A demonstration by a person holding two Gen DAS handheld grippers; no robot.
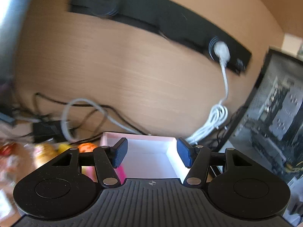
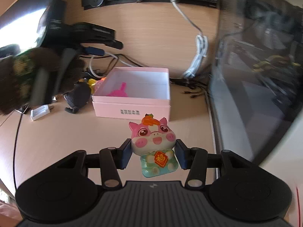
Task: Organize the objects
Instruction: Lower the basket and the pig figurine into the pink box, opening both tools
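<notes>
Here the right claw [image 2: 153,156] is clamped on a pink pig figurine [image 2: 154,144] — blue pads pressing its sides, the toy upright and lifted off the surface [image 2: 56,141]. Just beyond it stands an open pink box [image 2: 132,109] with a magenta toy [image 2: 118,92] inside. The left claw [image 1: 150,154] hangs with its jaws apart and nothing between them, over the same box [image 1: 171,152] — small bright toys [image 1: 45,151] lie blurred to its left.
</notes>
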